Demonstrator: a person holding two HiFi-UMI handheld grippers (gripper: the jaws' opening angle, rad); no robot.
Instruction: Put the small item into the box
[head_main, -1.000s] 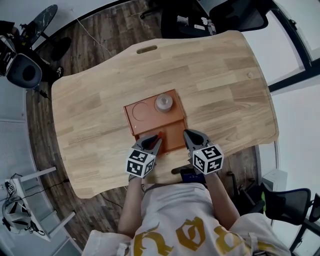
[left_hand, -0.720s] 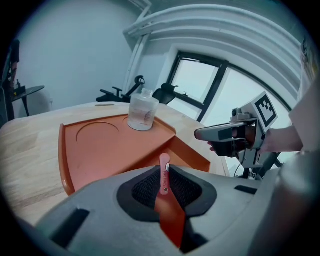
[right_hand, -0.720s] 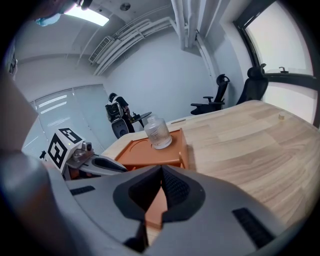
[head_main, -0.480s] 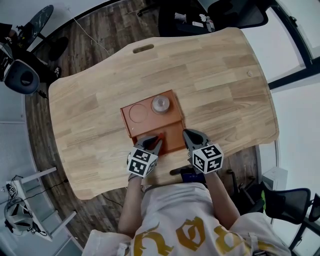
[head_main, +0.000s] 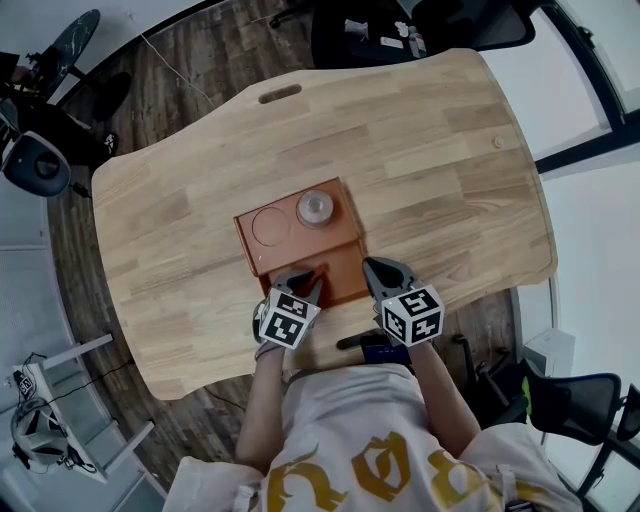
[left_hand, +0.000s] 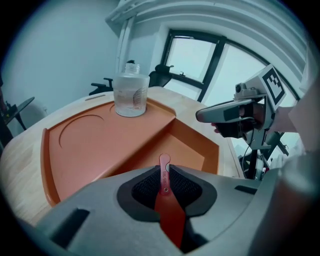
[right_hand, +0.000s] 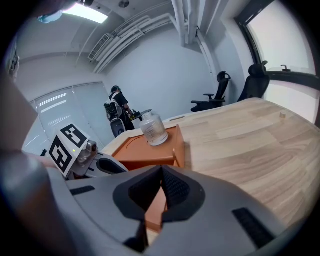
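1. The small red item (left_hand: 165, 197) is a thin, flat strip with a narrow rounded tip and a small hole near that tip. The left gripper (head_main: 300, 281) holds it, the jaws drawn in narrow and pressing on the strip's two flat faces.
2. The item's tip pokes out past the jaws, above the sunken compartment of the orange box (head_main: 249, 243). That compartment is on the side of the box towards the desk's (head_main: 430, 150) near edge.
3. The item looks light and stiff, probably smooth plastic or metal. It should need little force to hold, but it could pivot or slide between the pads if the grip loosens.
4. The flat faces near the wider end look like the best place to hold it, which is where the pads sit now. An edge-on grip would likely let it twist.
5. Being so light, it may bounce or skid on the box's hard floor, so a low release seems wise.
6. The right gripper (head_main: 386, 272) is empty, its jaws closed together, just beside the box's right side.
7. A clear jar (head_main: 314, 208) stands on the box's raised far part, well apart from the item.
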